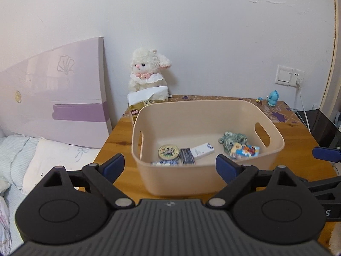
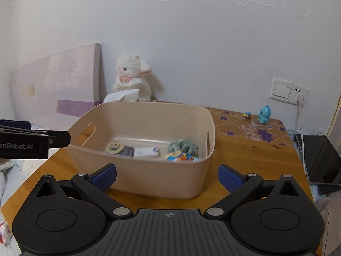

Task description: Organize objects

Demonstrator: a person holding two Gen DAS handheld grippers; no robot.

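A beige plastic bin (image 1: 213, 177) (image 2: 149, 181) with cut-out handles stands on the wooden table (image 1: 119, 132) (image 2: 245, 160). Inside lie a round tin (image 1: 168, 151) (image 2: 114, 147), a dark small box (image 1: 187, 156), a white box (image 1: 202, 151) (image 2: 147, 152), a green knitted item (image 1: 232, 140) (image 2: 183, 146), a colourful packet (image 1: 245, 151) (image 2: 181, 157) and a blue-white packet (image 1: 164, 163). My left gripper (image 1: 170, 167) is open and empty just in front of the bin. My right gripper (image 2: 167, 177) is open and empty, also in front of the bin.
A white plush lamb (image 1: 149, 70) (image 2: 133, 79) and a tissue pack (image 1: 147, 95) stand behind the bin by the wall. A blue toy figure (image 1: 273, 98) (image 2: 264, 114) and a tiny figurine (image 2: 247, 115) stand at the back right. A bed (image 1: 32, 155) lies left. A black box (image 2: 319, 160) sits right.
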